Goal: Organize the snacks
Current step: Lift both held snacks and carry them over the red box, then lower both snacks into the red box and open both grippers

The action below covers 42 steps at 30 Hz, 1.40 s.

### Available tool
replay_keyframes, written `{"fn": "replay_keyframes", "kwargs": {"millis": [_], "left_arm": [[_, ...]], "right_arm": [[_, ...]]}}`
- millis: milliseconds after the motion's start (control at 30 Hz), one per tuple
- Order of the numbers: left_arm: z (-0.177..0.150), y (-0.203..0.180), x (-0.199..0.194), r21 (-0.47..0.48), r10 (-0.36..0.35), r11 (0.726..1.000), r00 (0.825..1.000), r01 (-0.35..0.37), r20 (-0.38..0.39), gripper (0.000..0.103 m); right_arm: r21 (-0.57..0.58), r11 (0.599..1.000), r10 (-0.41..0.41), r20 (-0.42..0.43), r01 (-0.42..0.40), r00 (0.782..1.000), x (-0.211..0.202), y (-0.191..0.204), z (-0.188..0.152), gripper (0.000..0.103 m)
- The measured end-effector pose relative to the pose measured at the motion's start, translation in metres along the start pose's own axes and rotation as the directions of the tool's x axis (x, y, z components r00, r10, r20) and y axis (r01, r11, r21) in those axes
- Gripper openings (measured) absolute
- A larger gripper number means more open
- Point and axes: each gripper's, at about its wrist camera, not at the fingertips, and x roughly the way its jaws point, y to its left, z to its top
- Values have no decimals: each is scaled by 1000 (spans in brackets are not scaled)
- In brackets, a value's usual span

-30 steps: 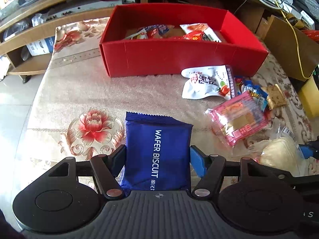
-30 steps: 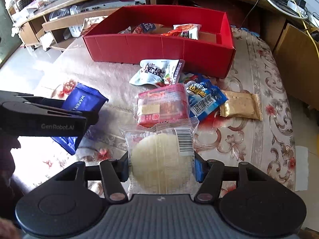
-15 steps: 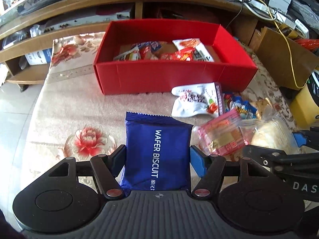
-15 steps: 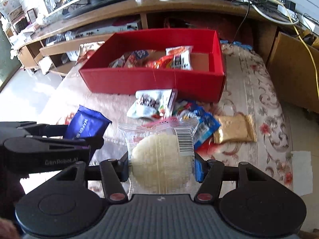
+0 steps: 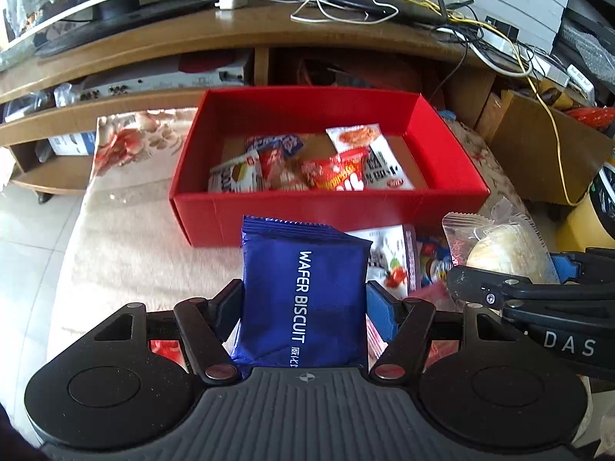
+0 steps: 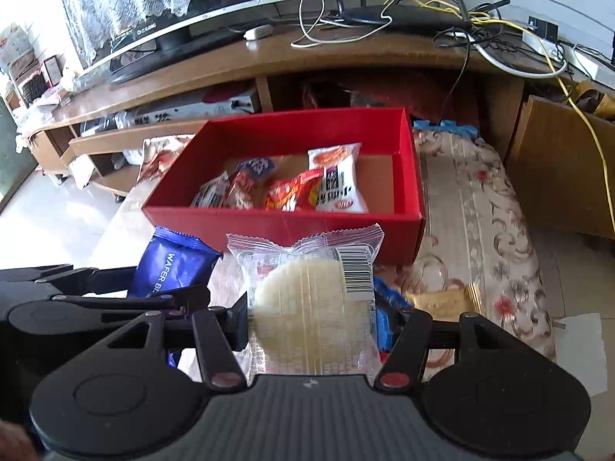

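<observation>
Left gripper point(image 5: 303, 299): jaws clamped on the flanks of the blue wafer biscuit pack point(image 5: 303, 288), pack upright between them, crimped top edge at 12 o'clock, pointing at the near wall of the red box point(image 5: 269, 219).

Right gripper point(image 6: 311, 322): jaws closed on a clear-wrapped round rice cake point(image 6: 307, 307), barcode label at its 2 o'clock corner. The packet stands up in the grip and hides part of the box's near wall.

Both packs are held clear of the flowered cloth point(image 6: 480, 207), short of the box, which sits at 12 o'clock from each gripper. Four or five packets already lie in it, bunched toward the near wall; bare cardboard floor point(image 6: 378, 176) shows at the far right.

Step in hand, as I judge it: carry both packs over the near wall and drop them in. To do it well, keep them high enough that their lower edges clear the rim, release over the bare floor rather than onto the pile, and stagger the two, since the grippers ride close side by side. The left one sits at 9 o'clock in the right wrist view.

Pose: both grippers roughly level, tilted slightly downward, aimed at the box. Loose snacks point(image 5: 392, 261) remain on the cloth beneath.
</observation>
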Motion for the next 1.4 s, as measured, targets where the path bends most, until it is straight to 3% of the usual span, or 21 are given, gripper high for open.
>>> {"fn": "replay_keyframes", "kwargs": {"millis": [400, 900, 1400], "left_arm": [[40, 2, 14, -7, 30, 1000, 999, -30, 36, 73], [92, 10, 60, -32, 74, 997, 996, -73, 42, 71], [100, 23, 109, -71, 97, 993, 995, -98, -19, 71]], "right_arm": [[42, 999, 2, 37, -4, 999, 20, -8, 39, 60], [78, 997, 14, 37, -17, 999, 76, -24, 92, 60], [80, 997, 25, -27, -23, 999, 130, -28, 100, 60]]}}
